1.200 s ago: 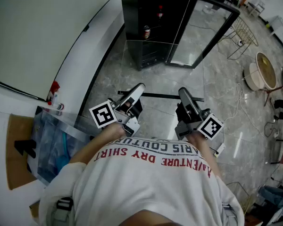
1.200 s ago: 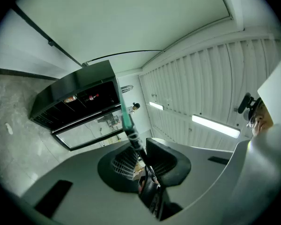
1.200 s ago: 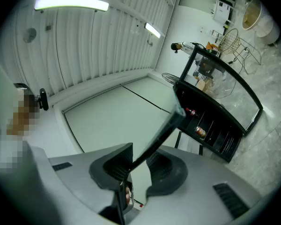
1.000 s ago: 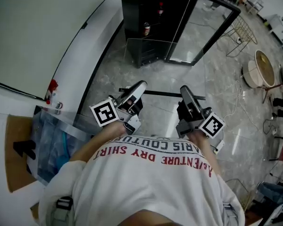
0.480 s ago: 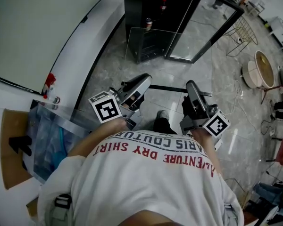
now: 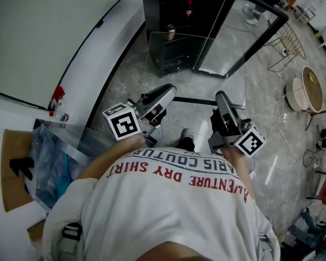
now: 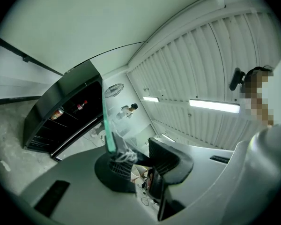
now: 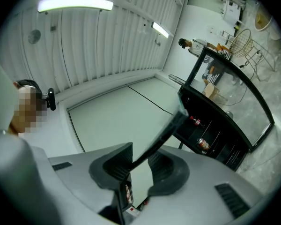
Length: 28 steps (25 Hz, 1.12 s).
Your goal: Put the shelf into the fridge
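I carry a clear glass shelf point(image 6: 195, 64) flat between both grippers; its dark near edge point(image 6: 195, 100) runs from one to the other. My left gripper point(image 6: 165, 94) has its jaws opening. The shelf's green edge point(image 7: 108, 139) leans on one pad while the other pad point(image 7: 166, 161) stands off it. My right gripper point(image 6: 220, 99) is shut on the shelf's dark edge point(image 8: 154, 139), both pads on it. Ahead stands the black fridge point(image 6: 174, 15) with its glass door point(image 6: 244, 31) swung open to the right. A can point(image 6: 170, 32) and a bottle point(image 6: 188, 7) sit inside.
A white wall runs along the left. A blue-lined clear bin point(image 6: 54, 156) stands at the near left. A wire basket point(image 6: 288, 42) and a round basin point(image 6: 309, 88) stand on the marble floor to the right. My shoe point(image 6: 187, 139) shows under the shelf.
The fridge has come a little nearer as I stepped forward with the shelf. A shoe now shows below the shelf. Both grippers keep their places on its near edge.
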Available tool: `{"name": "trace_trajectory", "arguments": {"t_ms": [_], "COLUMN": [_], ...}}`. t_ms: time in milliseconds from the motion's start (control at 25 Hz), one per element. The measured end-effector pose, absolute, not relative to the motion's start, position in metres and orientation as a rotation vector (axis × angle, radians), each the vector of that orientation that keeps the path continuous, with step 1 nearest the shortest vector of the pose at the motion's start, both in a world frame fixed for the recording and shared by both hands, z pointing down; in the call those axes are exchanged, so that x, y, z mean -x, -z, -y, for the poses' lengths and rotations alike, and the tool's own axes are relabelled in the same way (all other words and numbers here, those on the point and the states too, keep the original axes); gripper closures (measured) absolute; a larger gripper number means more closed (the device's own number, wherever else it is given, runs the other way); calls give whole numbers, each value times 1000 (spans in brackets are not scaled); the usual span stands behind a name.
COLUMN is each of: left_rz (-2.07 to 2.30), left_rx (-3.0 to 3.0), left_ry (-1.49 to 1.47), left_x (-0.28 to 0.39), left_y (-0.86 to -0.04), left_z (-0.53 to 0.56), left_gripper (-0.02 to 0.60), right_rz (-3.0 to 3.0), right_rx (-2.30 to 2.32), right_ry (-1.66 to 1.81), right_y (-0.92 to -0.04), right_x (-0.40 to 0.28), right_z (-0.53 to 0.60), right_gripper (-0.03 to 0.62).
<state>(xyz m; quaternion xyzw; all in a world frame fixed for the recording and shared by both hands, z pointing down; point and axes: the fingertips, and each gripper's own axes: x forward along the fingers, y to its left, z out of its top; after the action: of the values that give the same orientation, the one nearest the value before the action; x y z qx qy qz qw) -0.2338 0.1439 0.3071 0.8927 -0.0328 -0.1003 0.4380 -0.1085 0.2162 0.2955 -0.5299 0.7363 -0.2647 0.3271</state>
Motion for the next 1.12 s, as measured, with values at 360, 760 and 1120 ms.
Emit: {"name": "trace_trajectory", "arguments": {"t_ms": [360,760,1120], "left_rz": [155,212,247], "left_rx": [-2209,-2196,-2210], "left_ry": [256,289,305], "left_x": [151,67,59], "left_y": [-313,-323,-330], "left_z": [-108,-74,-68], "left_gripper": [474,469,468], "right_rz": [-1971,-2037,-2058], "right_rx": [1366,1327,1307], "right_ry": [748,787,799], "right_y": [-301,-310,-319], "right_x": [22,-65,-76], "right_z": [-172,-130,-120], "right_gripper": [503,499,499]}}
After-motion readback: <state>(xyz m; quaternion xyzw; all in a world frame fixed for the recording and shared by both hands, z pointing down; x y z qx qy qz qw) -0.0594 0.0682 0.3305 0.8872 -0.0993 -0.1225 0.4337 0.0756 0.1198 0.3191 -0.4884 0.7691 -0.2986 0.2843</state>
